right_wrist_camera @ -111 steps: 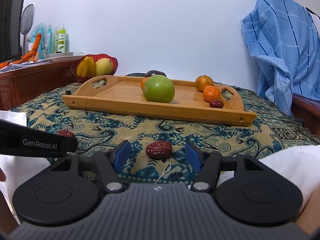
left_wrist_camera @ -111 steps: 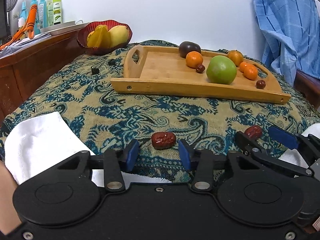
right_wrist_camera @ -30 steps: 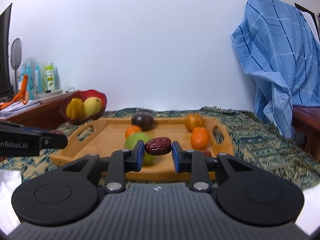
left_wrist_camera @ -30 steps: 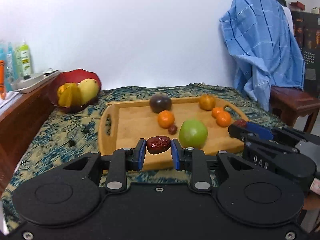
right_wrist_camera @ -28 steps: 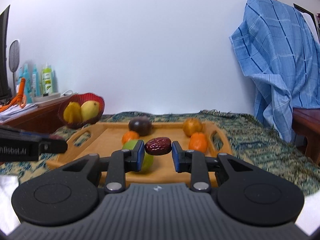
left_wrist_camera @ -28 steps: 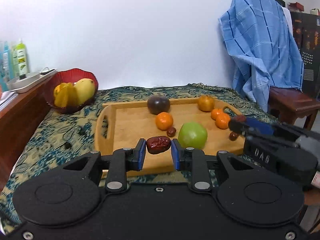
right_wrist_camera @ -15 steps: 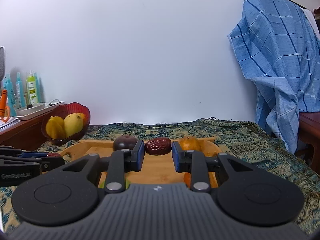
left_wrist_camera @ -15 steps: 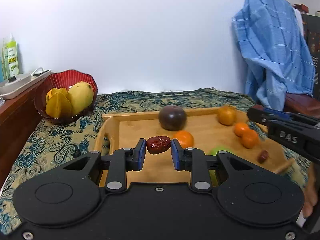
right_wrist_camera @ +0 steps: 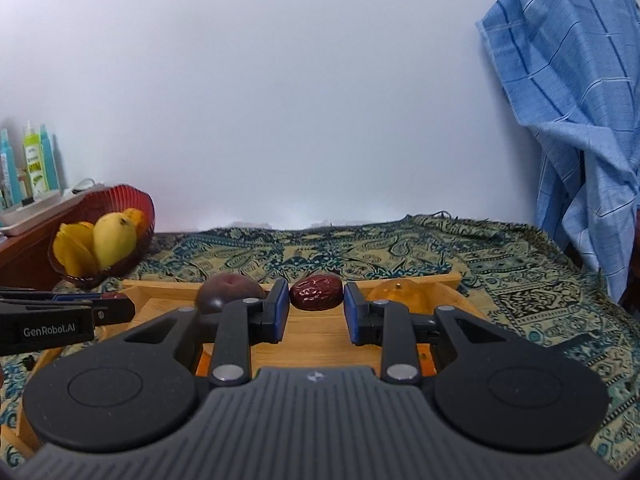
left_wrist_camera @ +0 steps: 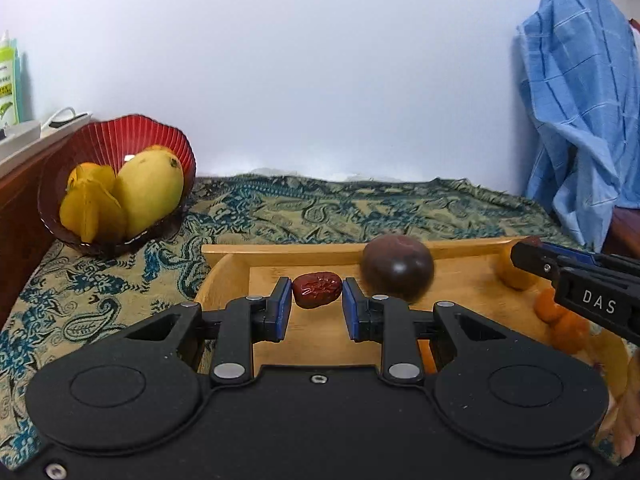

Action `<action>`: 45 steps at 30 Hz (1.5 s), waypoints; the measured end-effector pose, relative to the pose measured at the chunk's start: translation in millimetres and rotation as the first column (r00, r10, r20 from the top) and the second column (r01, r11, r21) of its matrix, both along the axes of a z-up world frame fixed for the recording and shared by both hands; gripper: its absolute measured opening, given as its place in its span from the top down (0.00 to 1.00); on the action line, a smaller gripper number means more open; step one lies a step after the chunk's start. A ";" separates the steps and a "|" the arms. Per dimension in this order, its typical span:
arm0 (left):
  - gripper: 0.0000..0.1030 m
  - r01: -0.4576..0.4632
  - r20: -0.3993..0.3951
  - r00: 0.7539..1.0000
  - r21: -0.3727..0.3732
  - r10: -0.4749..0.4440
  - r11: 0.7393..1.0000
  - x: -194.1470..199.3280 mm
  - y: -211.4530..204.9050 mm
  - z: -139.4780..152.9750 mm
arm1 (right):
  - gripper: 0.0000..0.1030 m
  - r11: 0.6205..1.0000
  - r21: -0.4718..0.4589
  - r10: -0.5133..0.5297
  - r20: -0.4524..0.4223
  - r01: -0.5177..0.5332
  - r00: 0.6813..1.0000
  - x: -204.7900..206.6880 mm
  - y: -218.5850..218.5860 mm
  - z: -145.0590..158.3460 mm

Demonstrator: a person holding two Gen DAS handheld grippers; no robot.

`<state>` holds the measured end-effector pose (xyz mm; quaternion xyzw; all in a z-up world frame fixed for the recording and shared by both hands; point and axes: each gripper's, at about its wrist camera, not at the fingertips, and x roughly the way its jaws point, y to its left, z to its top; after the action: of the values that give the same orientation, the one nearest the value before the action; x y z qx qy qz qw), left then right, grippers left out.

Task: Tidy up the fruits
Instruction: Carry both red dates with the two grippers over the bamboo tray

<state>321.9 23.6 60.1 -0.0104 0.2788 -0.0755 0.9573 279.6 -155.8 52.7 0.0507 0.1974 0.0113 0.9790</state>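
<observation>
Two red dates: one date is pinched between the left gripper pads, another date between the right gripper pads, both above the wooden tray. One dark plum sits at 2 o'clock from the left jaws.

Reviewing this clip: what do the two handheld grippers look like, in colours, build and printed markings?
Both are black plastic with round hubs, silver pivot screws and blue pads. The left gripper has a smooth body and reads GenRobot.AI on its side; the right gripper has a ribbed grey body and reads DAS.
</observation>
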 end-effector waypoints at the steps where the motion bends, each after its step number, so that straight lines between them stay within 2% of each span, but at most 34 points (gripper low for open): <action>1: 0.75 0.001 -0.010 1.000 0.003 -0.001 1.000 3.7 -0.2 -3.0 | 0.67 1.000 0.002 0.004 -0.017 -0.004 1.000 4.8 0.1 -2.3; 7: 0.75 0.006 -0.059 0.998 0.007 -0.006 1.000 17.1 -2.5 -15.1 | 0.67 1.000 0.010 0.007 -0.116 -0.006 0.993 27.3 4.3 -16.3; 15: 0.75 0.020 -0.086 0.996 0.024 -0.018 1.000 21.8 -5.9 -22.1 | 0.67 1.000 -0.005 0.004 -0.176 -0.005 0.984 36.2 8.1 -24.4; 23: 0.75 0.019 -0.112 0.994 0.028 -0.016 0.999 23.6 -6.8 -28.6 | 0.66 1.000 0.005 0.001 -0.193 0.000 0.981 37.4 6.3 -26.1; 42: 0.74 0.029 -0.106 0.994 0.039 -0.025 0.999 22.7 -9.0 -29.8 | 0.65 1.000 0.008 -0.002 -0.208 0.004 0.978 40.6 6.1 -29.0; 45: 0.74 0.033 -0.108 0.994 0.038 -0.029 0.999 22.3 -8.5 -29.4 | 0.63 1.000 0.014 0.000 -0.206 0.003 0.979 40.3 6.0 -28.9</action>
<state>344.3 15.1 30.7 0.0089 0.3313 -0.0843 0.9397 319.9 -149.9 23.8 0.0587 0.2976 0.0065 0.9529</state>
